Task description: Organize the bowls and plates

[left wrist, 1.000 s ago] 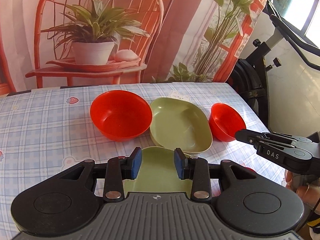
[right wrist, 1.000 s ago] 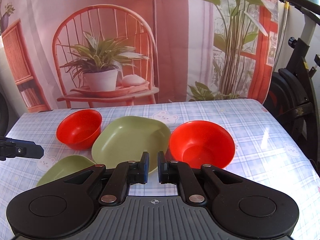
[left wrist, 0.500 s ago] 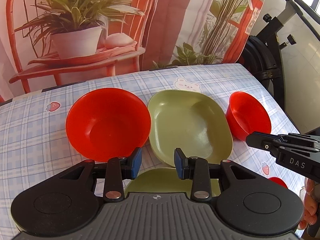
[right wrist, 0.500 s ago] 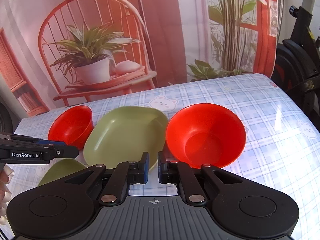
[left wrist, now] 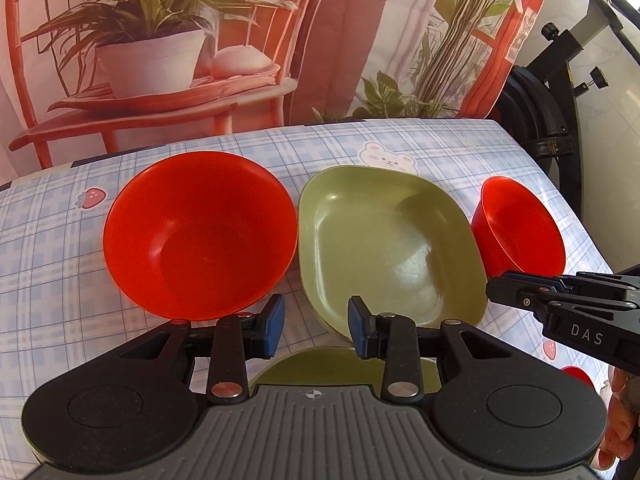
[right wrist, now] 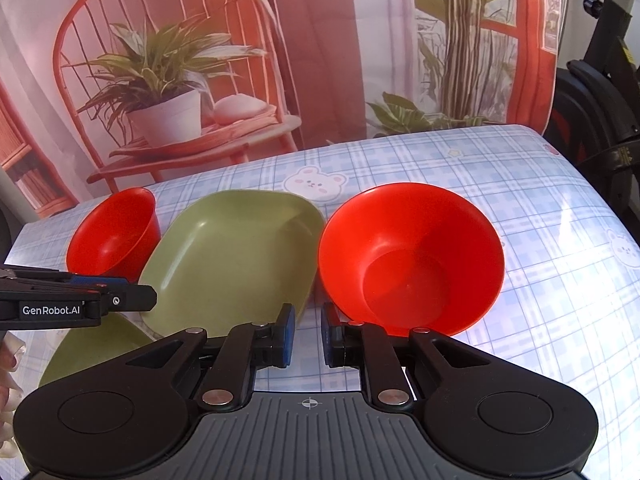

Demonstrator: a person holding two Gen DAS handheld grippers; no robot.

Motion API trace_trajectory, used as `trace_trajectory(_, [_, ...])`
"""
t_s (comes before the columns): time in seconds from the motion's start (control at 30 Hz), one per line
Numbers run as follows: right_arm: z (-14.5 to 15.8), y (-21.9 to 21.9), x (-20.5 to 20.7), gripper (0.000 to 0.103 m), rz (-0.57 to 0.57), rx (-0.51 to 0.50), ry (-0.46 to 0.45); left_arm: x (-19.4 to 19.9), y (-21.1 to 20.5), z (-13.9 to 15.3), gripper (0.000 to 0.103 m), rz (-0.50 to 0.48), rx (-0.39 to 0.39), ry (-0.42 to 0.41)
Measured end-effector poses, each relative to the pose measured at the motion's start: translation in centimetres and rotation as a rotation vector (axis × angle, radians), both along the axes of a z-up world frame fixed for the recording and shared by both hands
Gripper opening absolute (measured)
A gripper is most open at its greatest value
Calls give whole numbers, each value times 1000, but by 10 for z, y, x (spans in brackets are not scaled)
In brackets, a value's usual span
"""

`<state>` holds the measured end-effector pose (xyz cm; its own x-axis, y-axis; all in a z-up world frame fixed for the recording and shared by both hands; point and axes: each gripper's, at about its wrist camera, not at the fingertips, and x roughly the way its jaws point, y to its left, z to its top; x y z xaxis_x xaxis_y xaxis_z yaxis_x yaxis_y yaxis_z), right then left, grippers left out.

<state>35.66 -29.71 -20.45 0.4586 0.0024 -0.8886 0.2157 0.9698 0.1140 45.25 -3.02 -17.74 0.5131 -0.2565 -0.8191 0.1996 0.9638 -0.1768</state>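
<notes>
Both grippers moved in closer vs a sec ago — left gripper (left wrist: 315,325) spread wide, right gripper (right wrist: 308,335) barely parted, nothing grabbed — big red bowl (right wrist: 412,258) prob next.

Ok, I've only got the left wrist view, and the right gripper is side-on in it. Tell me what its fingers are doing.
Observer: In the right wrist view the right gripper has its pads a narrow gap apart with nothing between them. The large red bowl sits just beyond its right finger.
Operator: Now describe the nearer green plate. My own gripper hides most of it.
Observer: The nearer green plate lies at that view's lower left, beneath the left gripper. Its far edge meets the bigger green plate, but I cannot tell whether they touch.
</notes>
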Motion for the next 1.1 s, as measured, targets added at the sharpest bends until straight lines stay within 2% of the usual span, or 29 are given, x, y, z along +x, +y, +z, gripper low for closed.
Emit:
trace_trajectory(0.03, [-2, -1, 3, 15, -2, 2, 11, 0, 1, -1, 28, -1, -10, 0])
trace_trajectory(0.07, [-3, -1, 4, 15, -4, 2, 11, 0, 2, -2, 20, -5, -24, 1])
trace_trajectory(0.1, [-4, -1, 6, 15, -3, 5, 15, 0, 2, -3, 17, -6, -34, 2])
trace_trajectory(0.3, [-11, -3, 13, 15, -39, 48, 40, 0, 5, -7, 15, -1, -60, -3])
trace_trajectory(0.37, [-13, -4, 13, 9, -49, 69, 41, -2, 5, -7, 15, -8, -63, -13])
trace_trajectory(0.47, [-12, -2, 12, 9, -55, 63, 38, -4, 5, -2, 15, -9, -60, -24])
trace_trajectory(0.73, [13, 1, -1, 8, -53, 73, -52, -21, 7, 19, 15, -4, -77, -78])
trace_trajectory(1.1, [45, 17, -38, 9, -87, 133, -99, -57, 18, 48, 15, -28, -87, -124])
